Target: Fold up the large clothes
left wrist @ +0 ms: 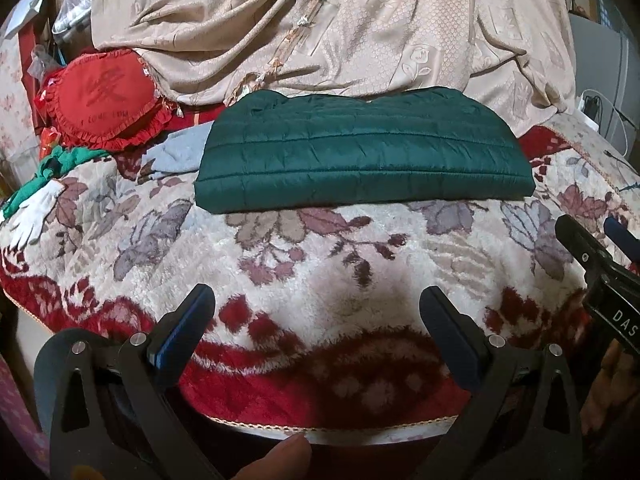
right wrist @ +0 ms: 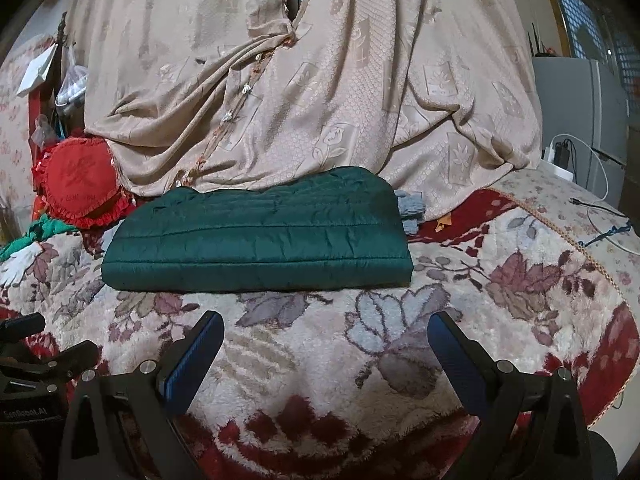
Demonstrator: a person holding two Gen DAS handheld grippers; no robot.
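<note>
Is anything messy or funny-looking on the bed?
The green quilted jacket lies neatly folded. The odd bits are at the left edge: a white glove lying loose on the floral blanket, beside crumpled green cloth. Both grippers are open, holding nothing.

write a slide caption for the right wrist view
Open right gripper hovers before a folded dark green quilted jacket on a floral fleece blanket.
</note>
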